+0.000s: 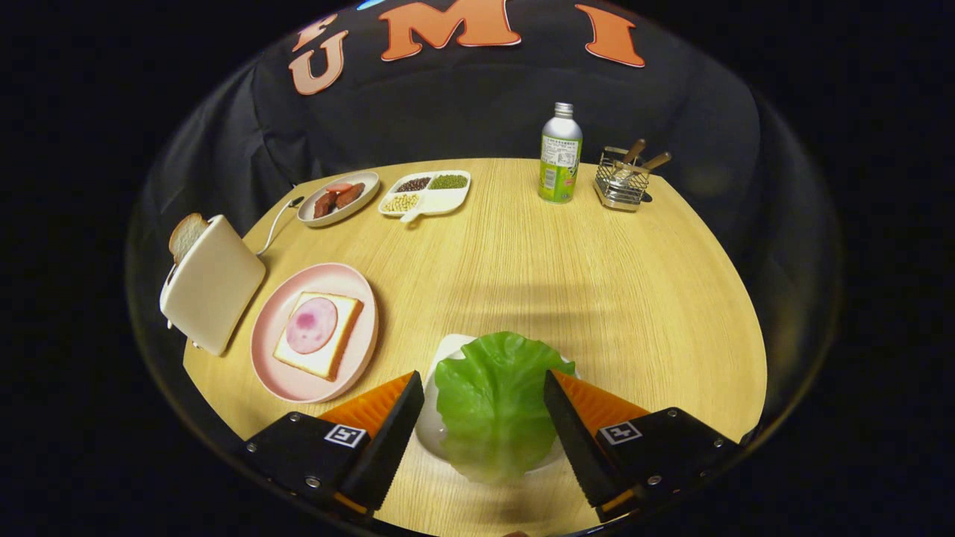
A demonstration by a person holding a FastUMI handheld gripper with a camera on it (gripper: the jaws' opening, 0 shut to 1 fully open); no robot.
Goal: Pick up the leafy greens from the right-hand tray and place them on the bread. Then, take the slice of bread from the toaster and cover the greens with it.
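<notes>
A green lettuce leaf (496, 395) lies on a small white tray (451, 350) near the table's front edge. My gripper (483, 380) is open, one finger on each side of the leaf. The right finger reaches the leaf's edge, while a strip of tray shows between the leaf and the left finger. Left of the fingers, a pink plate (298, 388) holds a bread slice topped with a round of ham (319, 333). Beyond the plate a white toaster (213, 283) stands with a slice of bread (186, 233) sticking up from its slot.
At the table's far side are a plate of sausages (338, 198), a divided dish of beans (425, 192), a green-labelled bottle (560, 153) and a wire basket of utensils (623, 179). The toaster's cord (276, 224) runs toward the back.
</notes>
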